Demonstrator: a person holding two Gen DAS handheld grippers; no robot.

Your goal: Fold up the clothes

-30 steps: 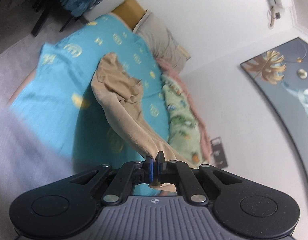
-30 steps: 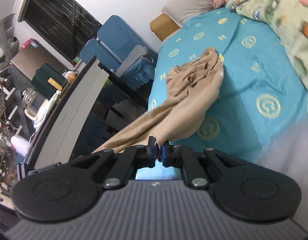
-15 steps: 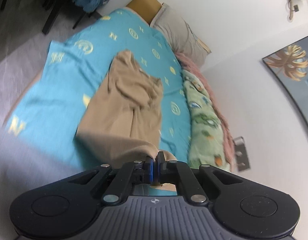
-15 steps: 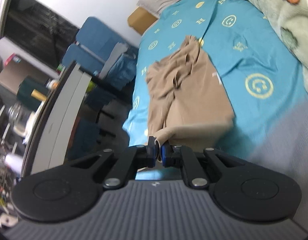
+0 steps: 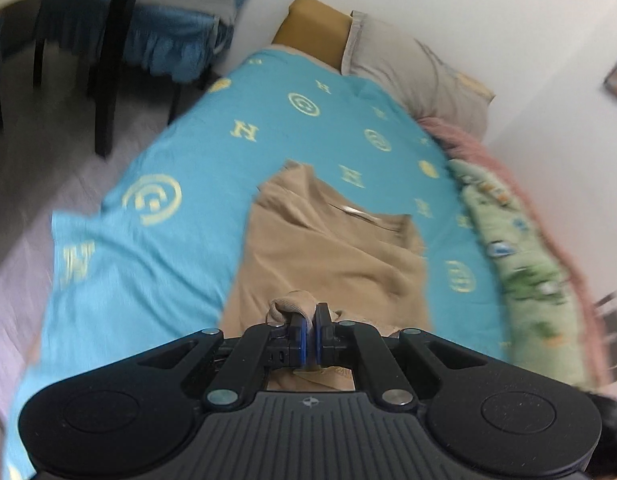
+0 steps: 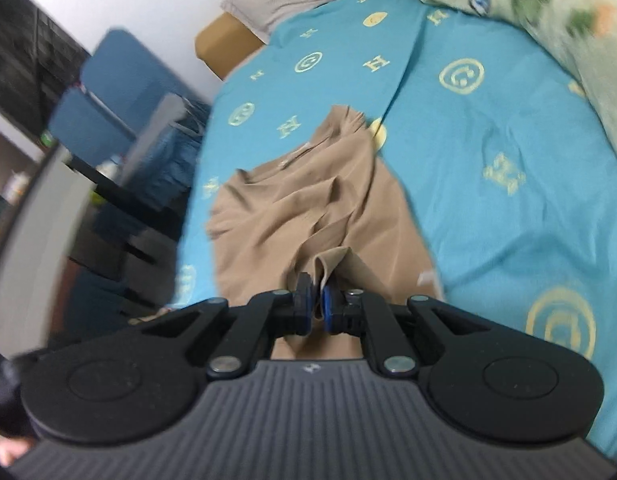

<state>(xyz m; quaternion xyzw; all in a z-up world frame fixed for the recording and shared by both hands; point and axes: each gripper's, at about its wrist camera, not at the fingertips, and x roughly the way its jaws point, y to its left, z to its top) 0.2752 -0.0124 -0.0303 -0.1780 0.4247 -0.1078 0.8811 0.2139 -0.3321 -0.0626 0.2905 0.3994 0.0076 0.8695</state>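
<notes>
A tan garment point(image 5: 328, 248) lies rumpled along the middle of the bed, on a turquoise bedspread point(image 5: 156, 256) printed with pale yellow letters and round emblems. The left gripper point(image 5: 309, 320) is clenched on a bunched bit of the garment's near edge, and the right gripper point(image 6: 315, 300) is likewise clamped on a pinched fold of the same cloth point(image 6: 308, 208), with fabric squeezed between its blue pads.

At the head of the bed a grey pillow point(image 5: 412, 64) leans against a mustard-brown headboard point(image 5: 312, 28). Along the wall-side edge a green printed blanket point(image 5: 520, 264) lies heaped, with a pink fluffy one point(image 5: 480, 148) behind it; both stay off the garment. Off the bed's other side stand a blue-covered chair point(image 6: 120, 92) and dark table legs point(image 5: 108, 60), close to the bedspread's edge. The frames are blurred, so finer detail of the garment is unclear.
</notes>
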